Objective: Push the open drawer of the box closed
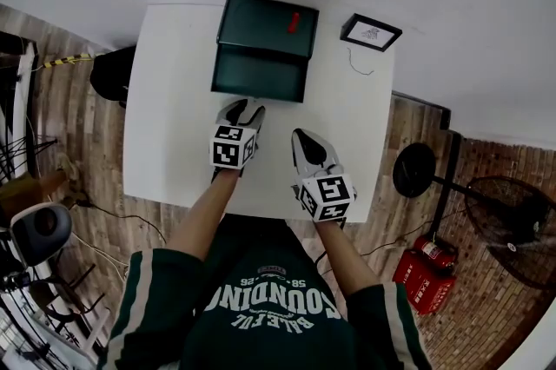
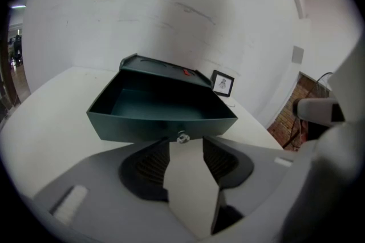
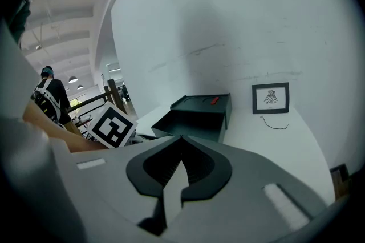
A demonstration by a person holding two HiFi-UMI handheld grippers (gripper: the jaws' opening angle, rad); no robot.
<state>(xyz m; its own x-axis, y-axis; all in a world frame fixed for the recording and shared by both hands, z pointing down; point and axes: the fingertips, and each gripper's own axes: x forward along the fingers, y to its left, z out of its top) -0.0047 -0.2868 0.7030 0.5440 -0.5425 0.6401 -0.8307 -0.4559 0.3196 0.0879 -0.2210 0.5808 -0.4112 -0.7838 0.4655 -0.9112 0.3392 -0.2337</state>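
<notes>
Box (image 1: 265,23) sits at the far edge of the desk (image 1: 169,99), approx mid-width. It's dark green, w/ its drawer (image 1: 261,75) pulled out toward the person & empty inside. A small red piece (image 1: 294,21) lies on the box top. A picture frame (image 1: 371,31) is at the far right corner w/ a thin cord (image 1: 358,64) just in front of it, both apart from the box.

Left claw (image 2: 186,144) is spread, nothing pinched. Its tips sit just short of the drawer front, w/ the little metal knob (image 2: 182,137) right ahead of the gap btw them. Can't tell if a tip touches the front. Right claw (image 3: 181,138) is pressed together & empty. It hangs nearer the desk's near edge, right of the drawer, pointing toward the box.

Handling, as a guess: drawer looks rigid, thin-walled & light since empty, so it should slide w/ little force. No need to grab anything; the knob is small, shiny, prob slippery. Best contact = flat front panel, at ctr by the knob, so it goes in straight & doesn't skew or jam. Box prob light too on a smooth desk & may scoot back instead of the drawer closing. So push slow & level, maybe steady the box w/ the right claw.
</notes>
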